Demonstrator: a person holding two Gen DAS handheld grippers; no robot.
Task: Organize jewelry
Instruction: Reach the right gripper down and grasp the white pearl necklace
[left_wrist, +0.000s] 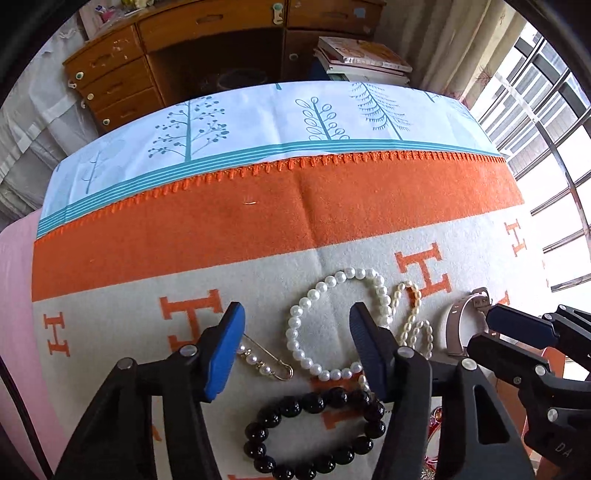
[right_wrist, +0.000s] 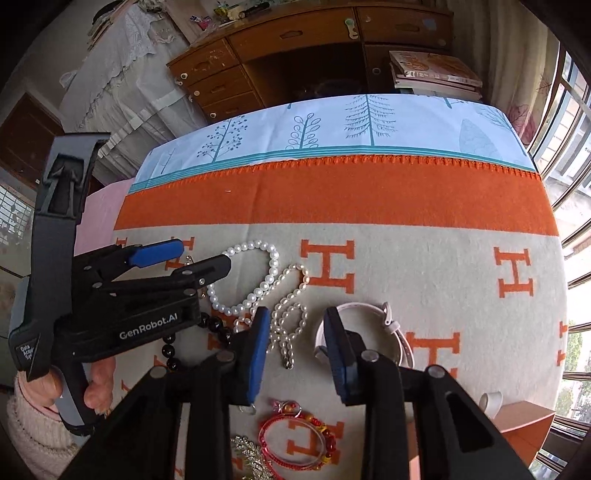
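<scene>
Held the left claw (left_wrist: 295, 310) tipped steeply down over the worktop, jaws released and gripping nothing, with the round-pearl bracelet (left_wrist: 290, 334) lying on the blanket (left_wrist: 221, 236) in the gap between the blue pads (left_wrist: 225, 347). Gripped its handle in a bare hand (right_wrist: 99, 384) with a knitted cuff (right_wrist: 33, 435) at the wrist. Kept the right claw (right_wrist: 296, 312) just beside it, likewise angled down and unclenched, above the rice-pearl strand (right_wrist: 286, 321), its right pad overlapping the pale watch (right_wrist: 391, 325); could not tell whether it touched the band. Found nearest the cameras a black bead bracelet (left_wrist: 313, 403), red bangles (right_wrist: 325, 432) and a gold piece (right_wrist: 247, 454). Noted a pearl-set safety pin (left_wrist: 266, 363) partly hidden behind the left pad. Saw the round pearls and the rice pearls touching, the watch just beyond them to the right. Farther off, passed the blanket's orange band, then a tree-printed cloth (left_wrist: 258, 122), then a wooden desk (left_wrist: 207, 26) and stacked books (left_wrist: 362, 55).
</scene>
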